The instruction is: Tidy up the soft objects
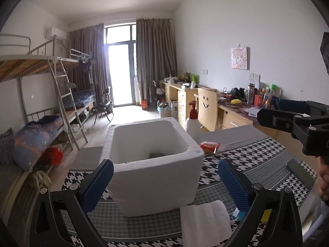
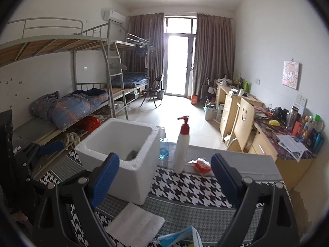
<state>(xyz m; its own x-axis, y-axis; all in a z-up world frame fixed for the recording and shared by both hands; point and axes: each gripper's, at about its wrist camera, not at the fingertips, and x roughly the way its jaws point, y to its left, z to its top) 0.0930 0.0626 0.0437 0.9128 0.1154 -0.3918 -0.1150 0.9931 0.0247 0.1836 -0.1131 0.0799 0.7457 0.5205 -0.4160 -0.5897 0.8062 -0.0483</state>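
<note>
Styrofoam box (image 1: 156,177), folded white cloth (image 1: 205,220) beside

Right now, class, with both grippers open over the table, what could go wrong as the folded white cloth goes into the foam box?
1. The foam box looks light; a bump could shove it.
2. The pump bottle stands tall beside it and could topple.
3. The folded white cloth may unfold when lifted.

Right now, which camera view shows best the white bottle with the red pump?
The right wrist view: the bottle stands whole there, pump to base, beside the foam box. In the left wrist view the box hides its lower part, so only the bottle's pump and shoulder show.
</note>
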